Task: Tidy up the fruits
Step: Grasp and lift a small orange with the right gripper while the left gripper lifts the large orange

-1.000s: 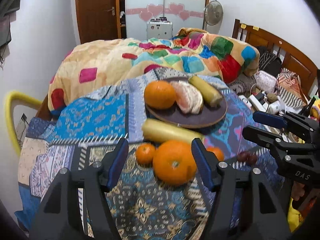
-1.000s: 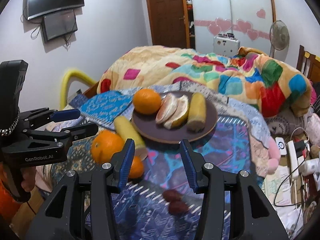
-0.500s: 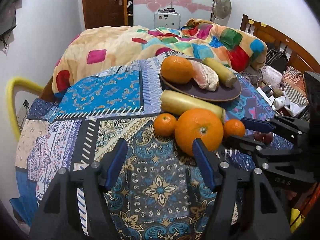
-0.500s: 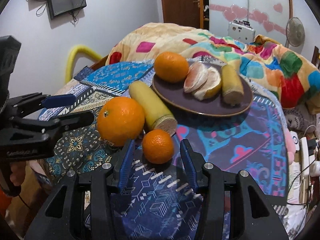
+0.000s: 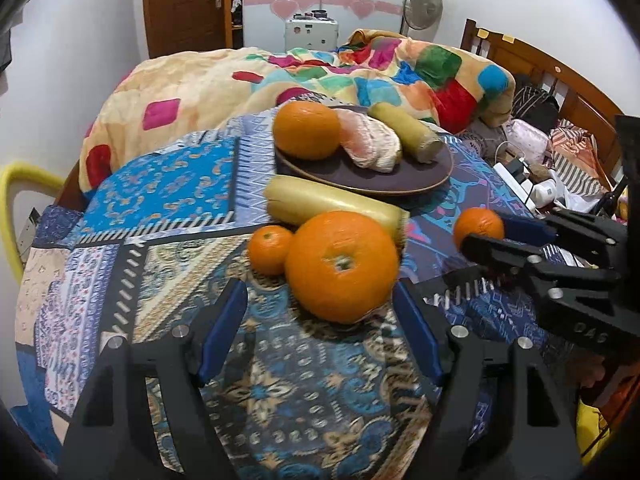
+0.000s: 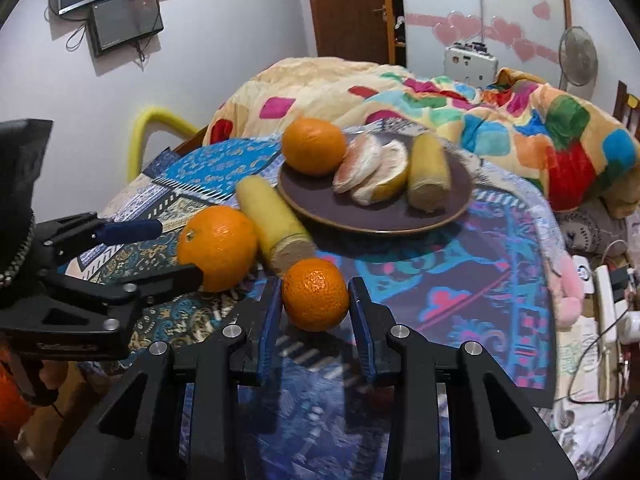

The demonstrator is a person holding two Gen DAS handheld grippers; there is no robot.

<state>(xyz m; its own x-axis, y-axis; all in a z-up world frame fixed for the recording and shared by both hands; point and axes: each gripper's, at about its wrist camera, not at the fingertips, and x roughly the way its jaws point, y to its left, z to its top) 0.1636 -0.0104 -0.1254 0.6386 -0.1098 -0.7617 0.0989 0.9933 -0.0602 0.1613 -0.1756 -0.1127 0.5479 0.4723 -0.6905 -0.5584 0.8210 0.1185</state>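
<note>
The left gripper [image 5: 320, 320] is being held low over the patterned cloth [image 5: 160, 248], its jaws spread wide and pinching nothing. A large orange [image 5: 342, 266] is being framed just ahead of the open jaws, resting on the cloth. A small mandarin [image 5: 270, 250] is sitting against its left side, touching it.

The right gripper [image 6: 314, 316] is being held with its jaws pressed in around a second small mandarin [image 6: 315, 294], which is being gripped between the blue pads [image 6: 269, 316]. From the left wrist view this mandarin is appearing at the gripper's tips, to the right of the large orange. Whether it is being lifted clear of the cloth cannot be told.

Behind the large orange, a yellow cylindrical fruit [image 5: 332, 206] is lying on the cloth, just beside the near rim of a dark brown plate [image 5: 400, 178]. On the plate, an orange [image 5: 306, 130], peeled pomelo segments [image 5: 370, 144] and another yellow cylindrical piece [image 5: 404, 132] are lying side by side.

Farther back, a multicoloured blanket [image 5: 240, 80] is being seen heaped behind the plate.
</note>
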